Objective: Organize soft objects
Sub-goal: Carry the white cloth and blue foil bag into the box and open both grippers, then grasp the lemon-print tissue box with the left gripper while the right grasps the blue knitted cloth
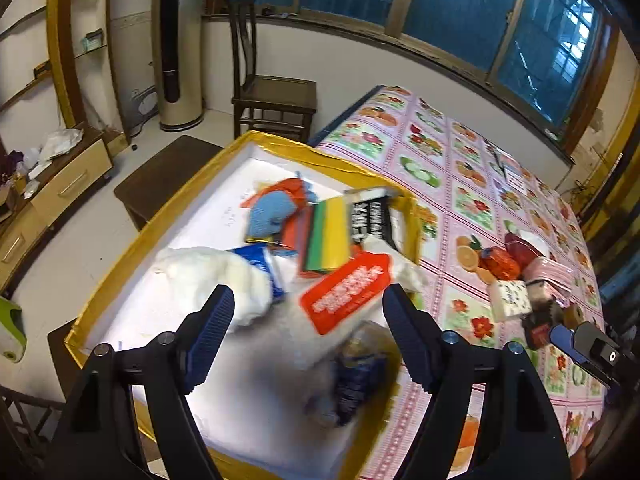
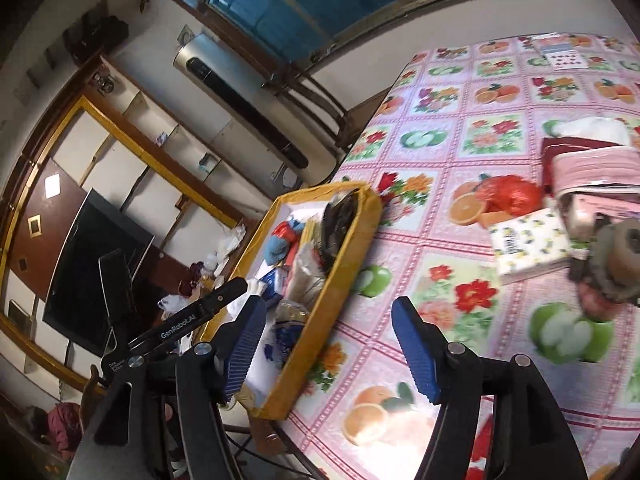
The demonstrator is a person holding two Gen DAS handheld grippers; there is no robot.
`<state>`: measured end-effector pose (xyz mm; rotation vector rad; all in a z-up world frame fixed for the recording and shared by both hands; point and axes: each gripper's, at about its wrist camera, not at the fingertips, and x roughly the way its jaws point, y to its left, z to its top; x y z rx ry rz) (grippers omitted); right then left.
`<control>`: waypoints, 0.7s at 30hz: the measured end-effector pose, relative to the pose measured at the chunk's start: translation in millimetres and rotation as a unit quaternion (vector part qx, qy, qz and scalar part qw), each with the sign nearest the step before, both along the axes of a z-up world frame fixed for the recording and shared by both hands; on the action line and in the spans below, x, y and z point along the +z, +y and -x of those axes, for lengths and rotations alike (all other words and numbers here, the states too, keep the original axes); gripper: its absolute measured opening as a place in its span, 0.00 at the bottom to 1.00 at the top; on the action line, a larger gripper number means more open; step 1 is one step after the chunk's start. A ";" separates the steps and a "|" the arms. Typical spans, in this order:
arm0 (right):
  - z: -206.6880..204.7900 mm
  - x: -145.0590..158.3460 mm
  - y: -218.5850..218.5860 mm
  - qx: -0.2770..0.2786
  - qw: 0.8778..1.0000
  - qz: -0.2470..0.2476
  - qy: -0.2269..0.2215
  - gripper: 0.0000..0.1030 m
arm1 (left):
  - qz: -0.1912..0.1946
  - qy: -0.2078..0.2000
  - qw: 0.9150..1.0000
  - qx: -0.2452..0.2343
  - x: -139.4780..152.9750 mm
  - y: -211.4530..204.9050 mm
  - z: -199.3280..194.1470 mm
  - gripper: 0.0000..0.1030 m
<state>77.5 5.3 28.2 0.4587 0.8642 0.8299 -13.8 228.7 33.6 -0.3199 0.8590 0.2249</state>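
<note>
With both grippers' jaws apart and empty, left gripper (image 1: 308, 312) over the full box (image 1: 120, 248), the napkin pack (image 2: 528, 248) on the far-right counter could slip when pinched.

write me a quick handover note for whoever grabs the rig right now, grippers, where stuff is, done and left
Left gripper: open, empty, hovering over the yellow-rimmed box.
Right gripper: open, empty, above the tablecloth beside the box.
Done: box already holds the blue knit item, striped sponge pack, red-labelled bag, white fluffy item and more.
Left: a pile on the cloth to the right, including the red bag, lemon-print tissue pack and pink pack. Probably move these into the box next.
</note>
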 end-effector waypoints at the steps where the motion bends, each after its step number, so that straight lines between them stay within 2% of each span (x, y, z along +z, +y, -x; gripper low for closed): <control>1: 1.0 -0.4 -18.2 -0.016 1.000 -0.002 -0.002 0.68 | 0.007 0.001 1.000 -0.018 1.5 -12.0 -3.2 0.75; 3: -0.2 -0.6 -55.3 -0.049 0.999 -0.008 0.002 0.73 | 0.014 0.006 0.999 -0.051 2.7 -37.3 -10.9 0.75; 6: -0.7 -9.9 -108.8 -0.099 0.995 -0.021 0.014 0.73 | 0.019 0.021 0.995 -0.093 0.3 -75.9 -26.9 0.75; 12: 1.7 -30.8 -169.7 -0.140 0.989 -0.038 0.039 0.73 | -0.001 0.031 0.986 -0.167 -8.5 -148.5 -67.8 0.75; 14: 3.7 -36.2 -182.0 -0.147 0.987 -0.040 0.043 0.73 | -0.021 0.033 0.976 -0.216 -13.7 -171.9 -81.2 0.75; 17: 3.0 -41.4 -198.5 -0.156 0.985 -0.047 0.049 0.73 | -0.066 0.052 0.954 -0.289 -26.3 -202.2 -95.9 0.75; 19: 0.6 -44.3 -207.5 -0.163 0.984 -0.051 0.051 0.73 | -0.096 0.059 0.934 -0.338 -34.4 -217.6 -101.7 0.75; 21: -3.7 -46.4 -213.5 -0.166 0.983 -0.056 0.052 0.73 | -0.127 0.064 0.922 -0.359 -40.7 -227.0 -107.2 0.75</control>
